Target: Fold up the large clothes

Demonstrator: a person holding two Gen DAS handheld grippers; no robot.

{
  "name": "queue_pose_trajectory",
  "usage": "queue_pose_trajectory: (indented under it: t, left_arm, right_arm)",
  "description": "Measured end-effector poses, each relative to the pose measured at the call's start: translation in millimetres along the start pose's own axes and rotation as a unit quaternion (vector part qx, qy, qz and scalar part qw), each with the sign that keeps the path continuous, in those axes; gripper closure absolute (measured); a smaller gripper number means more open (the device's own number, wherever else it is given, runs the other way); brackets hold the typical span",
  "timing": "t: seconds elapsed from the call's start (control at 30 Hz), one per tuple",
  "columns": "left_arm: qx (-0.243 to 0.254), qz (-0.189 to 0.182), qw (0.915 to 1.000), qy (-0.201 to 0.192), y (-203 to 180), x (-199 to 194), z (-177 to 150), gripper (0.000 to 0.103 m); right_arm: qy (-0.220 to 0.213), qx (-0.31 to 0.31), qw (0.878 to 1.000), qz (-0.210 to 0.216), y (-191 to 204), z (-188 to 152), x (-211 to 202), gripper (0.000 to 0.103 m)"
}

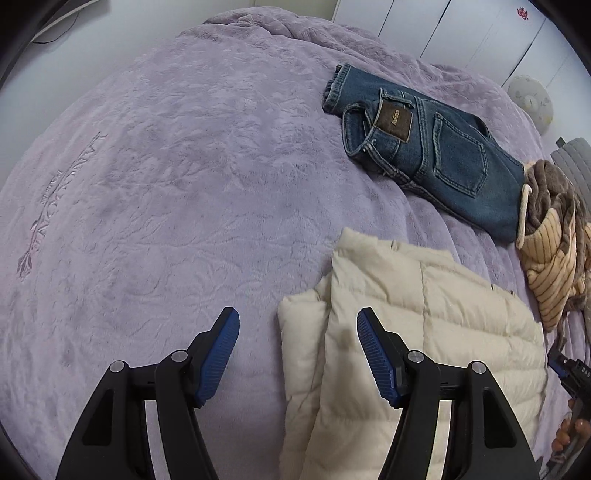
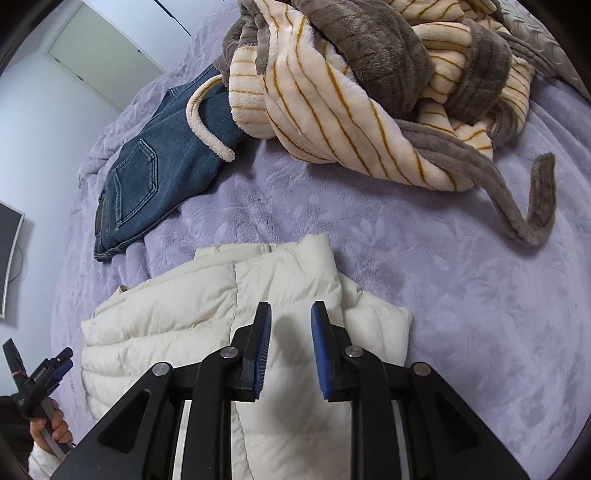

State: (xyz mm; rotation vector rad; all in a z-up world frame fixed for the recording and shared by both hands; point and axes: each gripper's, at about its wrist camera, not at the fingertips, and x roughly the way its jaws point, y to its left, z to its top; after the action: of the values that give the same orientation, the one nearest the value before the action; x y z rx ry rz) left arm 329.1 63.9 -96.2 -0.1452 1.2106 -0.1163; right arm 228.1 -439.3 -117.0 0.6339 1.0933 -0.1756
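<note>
A cream puffer jacket (image 1: 424, 325) lies folded on the purple bedspread (image 1: 166, 184). My left gripper (image 1: 297, 319) hangs open above its left edge, with nothing between the blue pads. In the right wrist view the same jacket (image 2: 166, 325) lies below my right gripper (image 2: 291, 312). That gripper is open by a narrow gap, and its pads hover over the fabric without pinching it. Folded blue jeans (image 1: 436, 155) lie beyond the jacket. A heap of striped cream and brown fleece (image 2: 369, 85) sits at the far side, partly over the jeans (image 2: 155, 162).
White wardrobe doors (image 1: 461, 33) stand behind the bed. A grey cushion (image 1: 572, 158) and a round pale object (image 1: 530, 99) lie at the right. A monitor (image 2: 9, 251) hangs on the wall. A hand (image 2: 51, 432) holds the other gripper at the lower left.
</note>
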Motion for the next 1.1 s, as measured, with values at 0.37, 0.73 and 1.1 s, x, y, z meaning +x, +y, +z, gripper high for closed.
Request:
queue_pose_trajectory:
  t: [0.37, 0.73, 1.1]
  left_arm:
    - [0.029, -0.001, 0.9989, 0.038, -6, -34, -75, 0.019]
    - [0.010, -0.009, 0.9985, 0.053, 7, -39, -125, 0.001]
    - [-0.124, -0.114, 0.9790, 0.115, 31, -2, -155, 0.001]
  right_arm:
    - [0.017, 0.020, 0.999, 0.043, 15, -66, -37, 0.047]
    - [0.057, 0.069, 0.992, 0.083, 11, -144, -48, 0.026]
    - [0.085, 0.199, 0.959, 0.181, -24, -184, -12, 0.018]
